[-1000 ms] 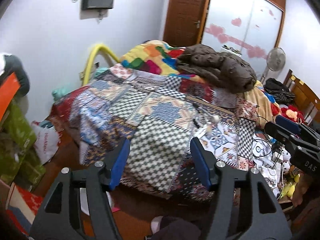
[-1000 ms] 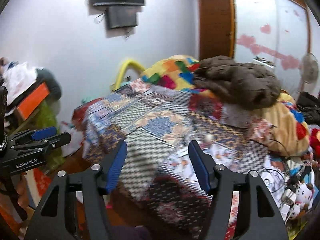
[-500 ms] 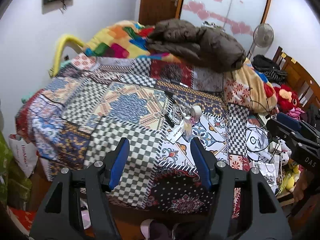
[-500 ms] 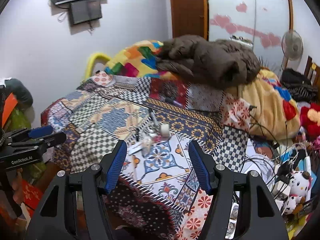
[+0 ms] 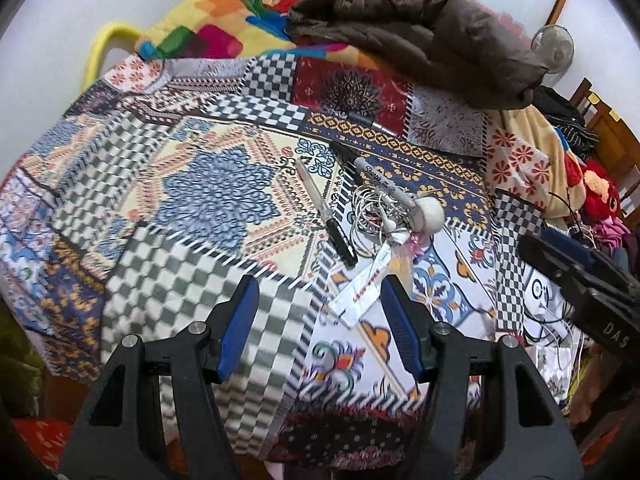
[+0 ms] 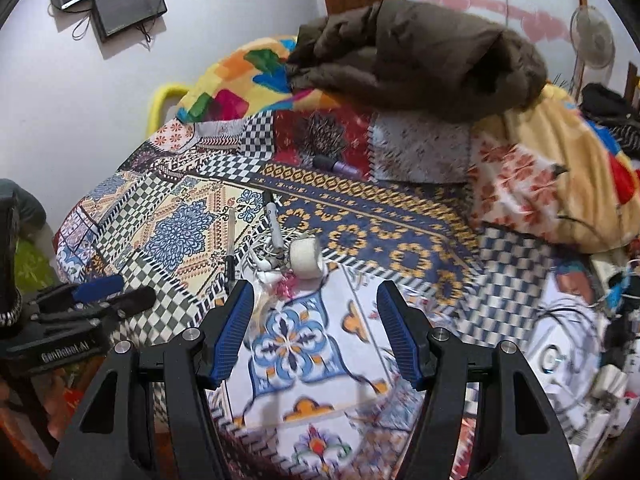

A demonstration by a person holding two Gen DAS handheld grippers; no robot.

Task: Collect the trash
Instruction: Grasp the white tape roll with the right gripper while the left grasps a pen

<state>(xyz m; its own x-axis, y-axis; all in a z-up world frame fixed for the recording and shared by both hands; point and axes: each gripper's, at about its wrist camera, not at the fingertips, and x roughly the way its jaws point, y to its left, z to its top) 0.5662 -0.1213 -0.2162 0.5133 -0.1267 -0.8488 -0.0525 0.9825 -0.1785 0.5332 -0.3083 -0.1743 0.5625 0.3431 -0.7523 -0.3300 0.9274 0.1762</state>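
Observation:
A small pile lies on the patchwork bedspread (image 5: 208, 200): a white paper wrapper (image 5: 362, 290), a tape roll (image 5: 430, 212), tangled white earphones (image 5: 372, 208), a Sharpie marker (image 5: 376, 178), a black-capped pen (image 5: 326, 212) and a pink scrap (image 5: 414, 240). My left gripper (image 5: 320, 330) is open and empty just short of the wrapper. My right gripper (image 6: 316, 326) is open and empty, just short of the tape roll (image 6: 306, 258) and earphones (image 6: 266, 258). Each gripper shows at the other view's edge, the right one (image 5: 580, 280) and the left one (image 6: 88, 300).
A brown jacket (image 5: 416, 32) and a colourful blanket (image 5: 208, 28) lie at the bed's far end. A purple marker (image 6: 340, 166) lies beyond the pile. Cables and plush toys (image 5: 596, 192) crowd the right side. A fan (image 6: 592, 38) and a wall screen (image 6: 128, 6) stand behind.
Both grippers have moved forward and tilted down over the bed, so the pile of small items is now close in front of them. Both stayed open.

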